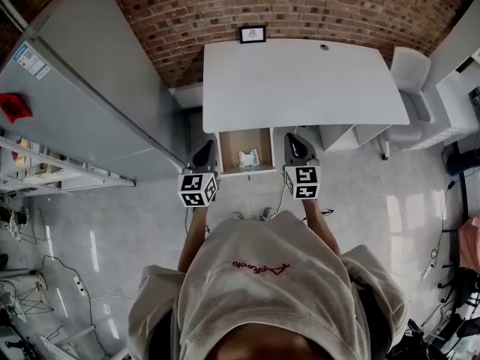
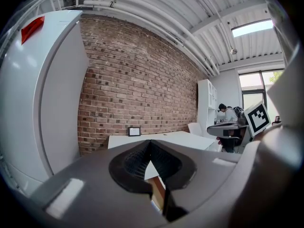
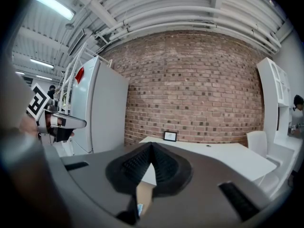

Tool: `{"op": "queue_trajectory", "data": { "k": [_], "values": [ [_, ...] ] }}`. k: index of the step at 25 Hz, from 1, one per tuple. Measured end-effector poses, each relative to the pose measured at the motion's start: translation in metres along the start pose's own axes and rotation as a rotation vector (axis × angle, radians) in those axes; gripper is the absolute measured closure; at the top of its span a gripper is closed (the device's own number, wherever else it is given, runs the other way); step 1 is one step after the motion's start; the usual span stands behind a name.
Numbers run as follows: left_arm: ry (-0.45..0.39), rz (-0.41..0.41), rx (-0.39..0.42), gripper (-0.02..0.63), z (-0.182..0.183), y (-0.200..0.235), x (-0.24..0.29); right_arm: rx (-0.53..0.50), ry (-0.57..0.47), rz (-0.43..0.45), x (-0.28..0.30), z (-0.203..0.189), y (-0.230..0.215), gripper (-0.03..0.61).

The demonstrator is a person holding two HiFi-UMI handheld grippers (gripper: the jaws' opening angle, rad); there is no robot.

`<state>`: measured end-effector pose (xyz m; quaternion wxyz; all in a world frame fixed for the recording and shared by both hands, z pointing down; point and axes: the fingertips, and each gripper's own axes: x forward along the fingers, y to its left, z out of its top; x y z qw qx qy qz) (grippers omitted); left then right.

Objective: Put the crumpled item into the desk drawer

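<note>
- The placing looks done; if a closing push follows, both tips should meet the front squarely and together;
- left gripper [image 1: 204, 151] and right gripper [image 1: 295, 144] are clenched on nothing, nearly level, at eleven and one o'clock;
- crumpled item [image 1: 249, 158] lies in the open drawer [image 1: 226, 150] at twelve, under the desk [image 1: 300, 81] edge.

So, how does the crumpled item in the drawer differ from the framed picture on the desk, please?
The pale crumpled item is shapeless and lies in the open wooden drawer; the black-framed picture is rectangular and stands at the far edge of the white desk. Both are small.
</note>
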<state>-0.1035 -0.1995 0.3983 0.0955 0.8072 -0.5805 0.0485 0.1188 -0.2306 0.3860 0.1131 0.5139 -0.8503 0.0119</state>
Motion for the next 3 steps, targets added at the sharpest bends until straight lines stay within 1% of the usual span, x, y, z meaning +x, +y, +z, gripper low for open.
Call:
{"op": "queue_trajectory", "data": {
  "k": [3],
  "values": [
    [0.000,-0.001,0.006,0.604,0.0007,-0.0007,0.0023,-0.013,-0.001,0.004,0.0015,0.0013,-0.0002,0.568]
  ]
}}
